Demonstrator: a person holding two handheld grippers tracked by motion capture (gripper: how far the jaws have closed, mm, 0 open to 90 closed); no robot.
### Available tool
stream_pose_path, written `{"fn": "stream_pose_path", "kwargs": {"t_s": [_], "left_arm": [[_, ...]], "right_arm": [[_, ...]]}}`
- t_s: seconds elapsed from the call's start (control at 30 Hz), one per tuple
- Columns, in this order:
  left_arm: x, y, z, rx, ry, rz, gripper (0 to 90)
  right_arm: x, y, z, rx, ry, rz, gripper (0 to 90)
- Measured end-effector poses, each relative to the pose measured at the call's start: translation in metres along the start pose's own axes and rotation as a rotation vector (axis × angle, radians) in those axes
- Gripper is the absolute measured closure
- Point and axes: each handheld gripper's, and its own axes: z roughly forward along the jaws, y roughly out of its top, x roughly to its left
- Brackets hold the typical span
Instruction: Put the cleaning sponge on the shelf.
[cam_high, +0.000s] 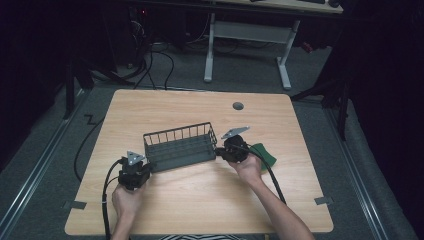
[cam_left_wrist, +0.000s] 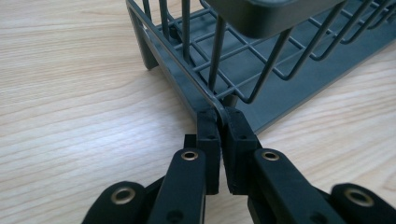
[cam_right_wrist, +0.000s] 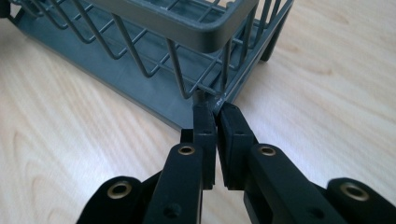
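A dark grey wire basket (cam_high: 180, 146) stands on the wooden table (cam_high: 200, 200), held at both ends. My left gripper (cam_high: 141, 167) is at its near left corner; in the left gripper view the gripper (cam_left_wrist: 221, 117) is shut on the bottom wire of the basket (cam_left_wrist: 261, 56). My right gripper (cam_high: 219, 151) is at the basket's right end; in the right gripper view the gripper (cam_right_wrist: 216, 109) is shut on a low wire at the corner of the basket (cam_right_wrist: 187, 32). The basket looks empty.
A green cloth (cam_high: 265, 154) lies just right of the right hand. A round cable hole (cam_high: 238, 106) sits near the table's far edge. Cables trail from both grippers toward the near edge. A white desk frame (cam_high: 247, 37) stands beyond the table.
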Motion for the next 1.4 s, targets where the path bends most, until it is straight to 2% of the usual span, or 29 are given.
{"fn": "stream_pose_path", "kwargs": {"t_s": [0.13,0.63,0.97,1.07,1.17,1.2,1.27,1.3,1.4], "left_arm": [[-0.005,-0.003,-0.002,-0.008,-0.017,0.003,86.7],[-0.036,-0.011,-0.004,0.003,-0.057,0.072,86.6],[-0.042,-0.014,-0.006,0.001,-0.078,0.087,85.9],[-0.040,-0.015,-0.005,0.001,-0.092,0.071,85.0],[-0.037,-0.017,-0.005,-0.004,-0.095,0.059,73.4],[-0.037,-0.019,-0.005,-0.003,-0.098,0.046,70.8],[-0.034,-0.021,-0.005,-0.008,-0.101,0.041,60.0],[-0.033,-0.023,-0.006,0.000,-0.107,0.029,60.0],[-0.029,-0.026,-0.008,-0.006,-0.108,0.025,51.4]], "right_arm": [[0.002,-0.010,-0.012,-0.004,-0.001,-0.002,86.8],[0.010,-0.049,-0.039,-0.012,-0.021,0.018,86.7],[0.013,-0.064,-0.049,-0.031,-0.019,0.030,86.3],[0.014,-0.065,-0.050,-0.032,-0.018,0.028,85.9],[0.014,-0.067,-0.051,-0.035,-0.014,0.039,73.8],[0.013,-0.068,-0.051,-0.033,-0.026,0.032,70.5],[0.012,-0.072,-0.055,-0.039,-0.050,0.036,61.1],[0.012,-0.072,-0.055,-0.039,-0.050,0.036,61.1],[0.008,-0.077,-0.061,-0.048,-0.072,0.057,54.0]]}}
